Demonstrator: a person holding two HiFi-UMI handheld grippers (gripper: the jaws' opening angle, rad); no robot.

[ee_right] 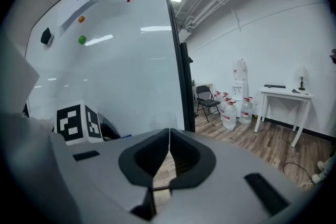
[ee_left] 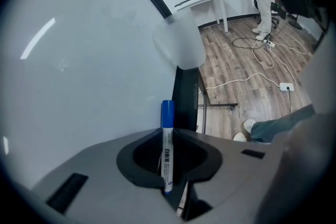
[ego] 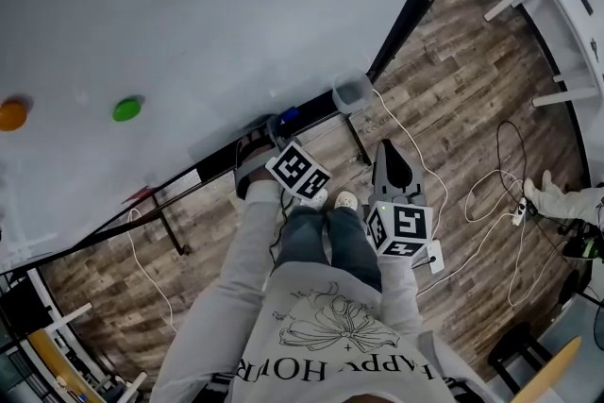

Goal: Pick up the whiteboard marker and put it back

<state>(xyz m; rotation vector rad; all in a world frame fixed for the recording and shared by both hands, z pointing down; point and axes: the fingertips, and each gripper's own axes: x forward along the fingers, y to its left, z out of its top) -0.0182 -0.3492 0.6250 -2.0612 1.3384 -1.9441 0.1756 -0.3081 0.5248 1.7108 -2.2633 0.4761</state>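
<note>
One whiteboard marker point(ee_left: 167, 157) points along the jaws, cap outward

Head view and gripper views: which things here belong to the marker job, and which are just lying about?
Job: whiteboard marker; left gripper, shut on it; whiteboard.
Lying about: green magnet; orange magnet; floor cables; water jugs; folding chair; white table.

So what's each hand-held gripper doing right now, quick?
Left hand-held gripper: closed on the blue-capped whiteboard marker.
Right hand-held gripper: closed, nothing between its jaws.
</note>
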